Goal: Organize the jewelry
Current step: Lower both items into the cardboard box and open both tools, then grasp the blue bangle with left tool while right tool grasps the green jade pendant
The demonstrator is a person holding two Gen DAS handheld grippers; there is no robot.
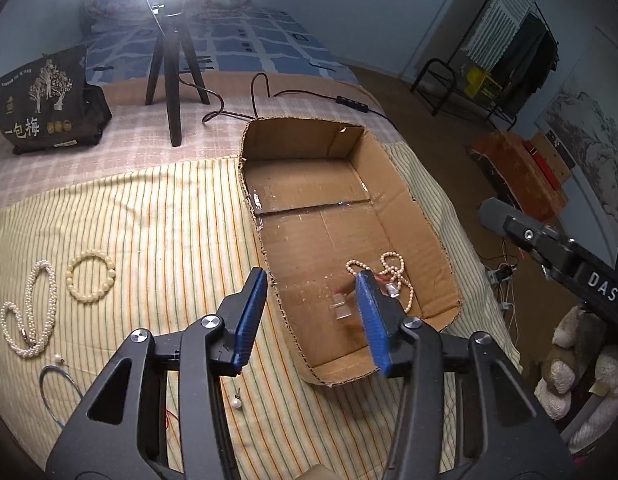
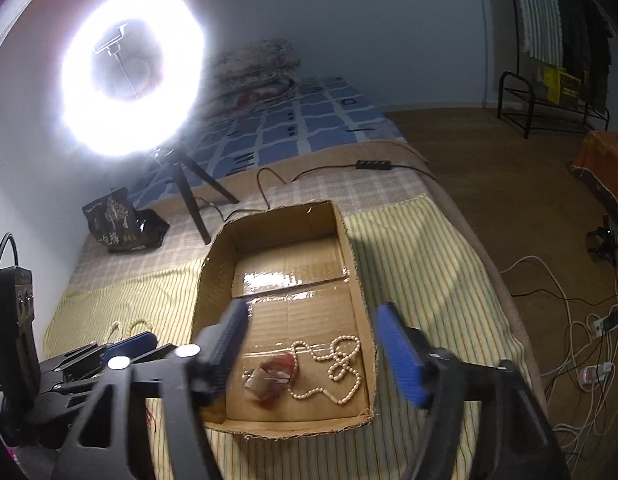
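An open cardboard box [image 1: 413,216] [image 2: 361,296] lies on the striped bedspread. Inside it lie a pearl necklace [image 1: 393,268] [image 2: 337,364] and a small clear packet with something red [image 1: 343,308] [image 2: 271,376]. My left gripper [image 1: 313,312] is open and empty, over the box's near left wall. My right gripper [image 2: 313,340] is open and empty, above the box's near end. Left of the box lie a doubled pearl necklace [image 1: 29,312], a cream bead bracelet [image 1: 91,278], a thin blue bangle [image 1: 59,392] and two loose pearl earrings [image 1: 236,402].
A ring light on a black tripod [image 1: 175,64] [image 2: 129,68] stands behind the box with its cable [image 1: 265,92]. A dark snack bag [image 1: 49,104] sits at the back left. The bed edge drops to the floor on the right, with cables [image 2: 581,328].
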